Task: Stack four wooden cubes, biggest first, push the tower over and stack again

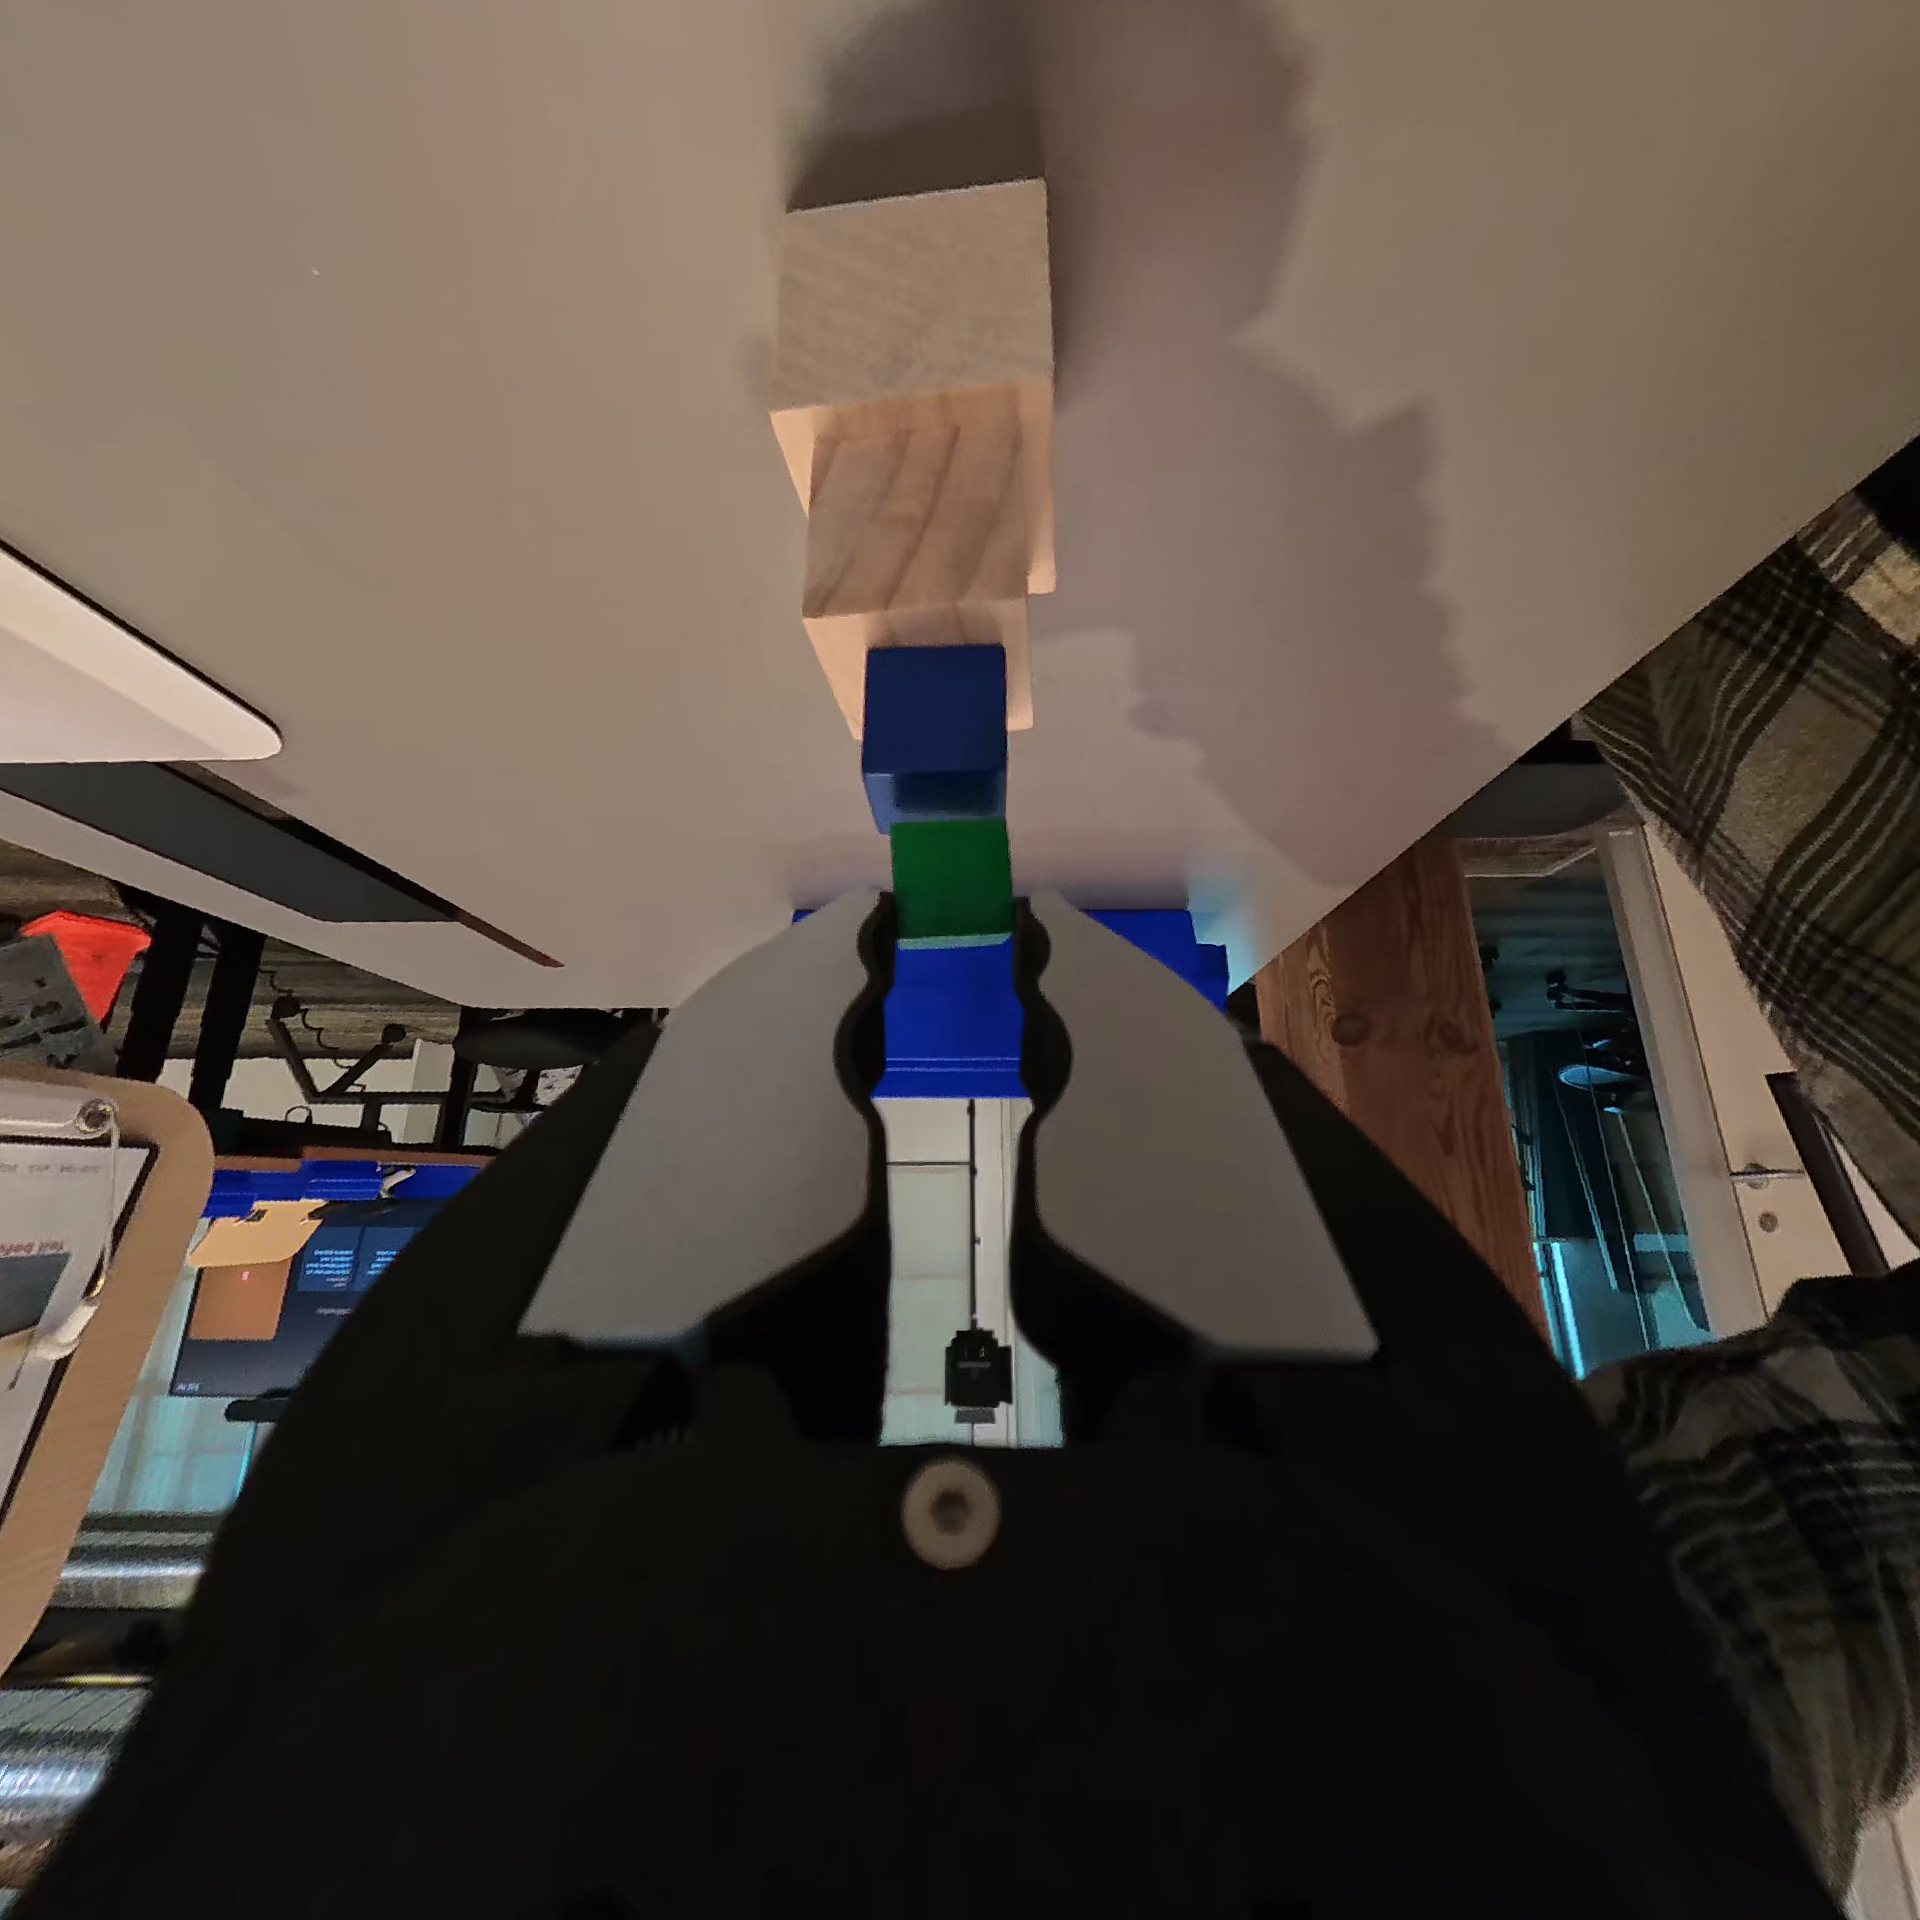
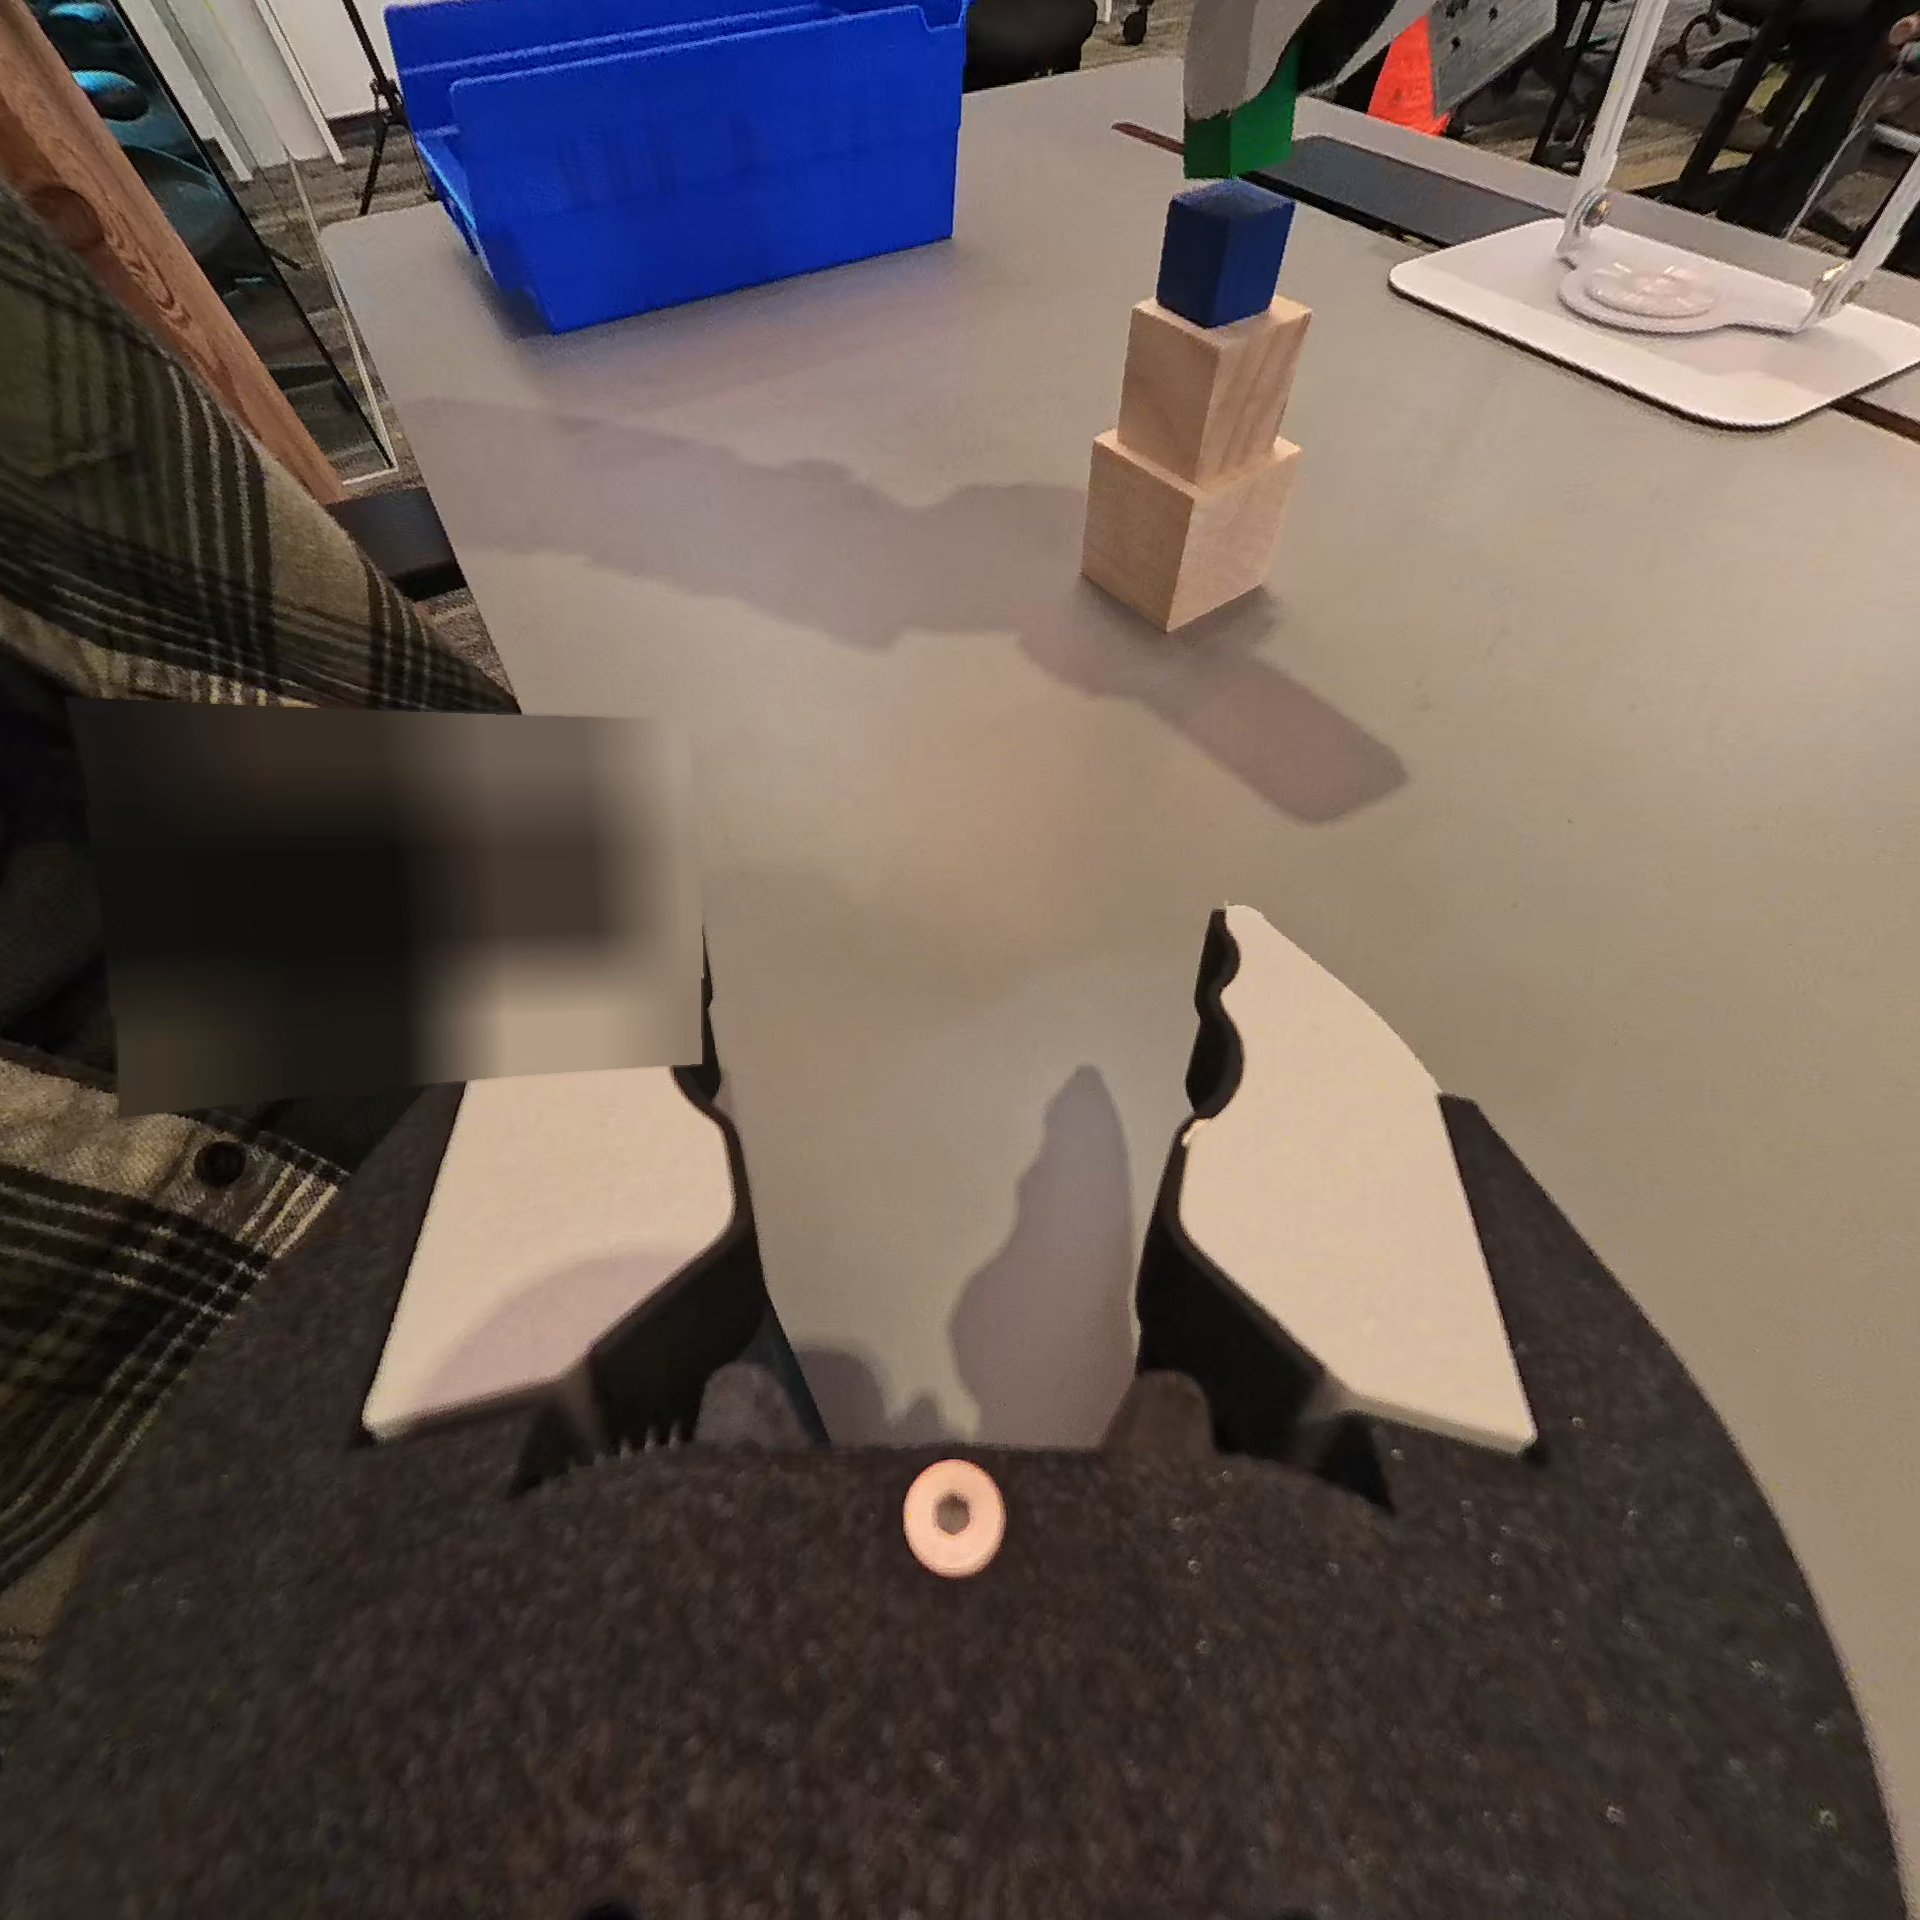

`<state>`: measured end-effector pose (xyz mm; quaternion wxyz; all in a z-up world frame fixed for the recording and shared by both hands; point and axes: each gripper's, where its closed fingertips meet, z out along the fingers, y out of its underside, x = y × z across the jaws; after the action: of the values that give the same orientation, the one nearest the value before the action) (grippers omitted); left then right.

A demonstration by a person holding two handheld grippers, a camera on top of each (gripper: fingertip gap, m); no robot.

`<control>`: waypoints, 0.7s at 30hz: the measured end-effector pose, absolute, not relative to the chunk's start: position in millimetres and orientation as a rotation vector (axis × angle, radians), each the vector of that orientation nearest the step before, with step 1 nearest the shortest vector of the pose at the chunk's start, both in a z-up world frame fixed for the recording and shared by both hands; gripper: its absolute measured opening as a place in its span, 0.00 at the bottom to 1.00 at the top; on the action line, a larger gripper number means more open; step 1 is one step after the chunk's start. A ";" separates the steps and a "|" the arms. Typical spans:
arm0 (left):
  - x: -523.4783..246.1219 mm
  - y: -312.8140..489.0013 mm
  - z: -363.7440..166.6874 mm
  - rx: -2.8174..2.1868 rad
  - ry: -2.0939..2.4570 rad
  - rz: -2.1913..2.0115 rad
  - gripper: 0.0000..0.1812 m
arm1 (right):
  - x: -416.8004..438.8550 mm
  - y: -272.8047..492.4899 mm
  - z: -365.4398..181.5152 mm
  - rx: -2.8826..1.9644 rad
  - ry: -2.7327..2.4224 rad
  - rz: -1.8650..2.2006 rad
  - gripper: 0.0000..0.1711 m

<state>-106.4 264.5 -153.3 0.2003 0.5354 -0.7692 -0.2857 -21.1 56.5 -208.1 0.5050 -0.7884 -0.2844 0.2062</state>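
A tower stands on the grey table (image 2: 1558, 831): a big wooden cube (image 2: 1184, 530) at the bottom, a smaller wooden cube (image 2: 1216, 384) on it, and a blue cube (image 2: 1226, 255) on top. My left gripper (image 1: 953, 906) is shut on a small green cube (image 1: 951, 878) and holds it just above the blue cube (image 1: 933, 717), with a thin gap showing in the right wrist view, where the green cube (image 2: 1236, 130) is at the top. The left wrist view is upside down. My right gripper (image 2: 966, 935) is open and empty, low over the table, well short of the tower.
A blue plastic bin (image 2: 675, 156) stands at the table's far left. A white stand base (image 2: 1662, 322) lies to the right of the tower. A person's plaid sleeve (image 2: 156, 468) and a wooden post (image 2: 156, 260) are at the left edge.
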 end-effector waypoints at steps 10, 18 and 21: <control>-105.5 267.7 -159.5 1.467 -2.158 -0.812 0.11 | -19.5 55.6 -210.6 -1.905 -0.680 0.504 0.52; -98.4 266.6 -158.2 1.499 -2.183 -0.769 0.14 | -17.8 56.6 -210.9 -1.904 -0.671 0.510 0.53; -101.2 266.9 -151.9 1.513 -2.182 -0.747 0.16 | -18.5 57.0 -211.5 -1.909 -0.673 0.510 0.54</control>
<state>-101.2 266.9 -151.9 0.1904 0.5386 -0.7765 -0.2658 -18.5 57.0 -211.5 0.5031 -0.7903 -0.2786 0.2113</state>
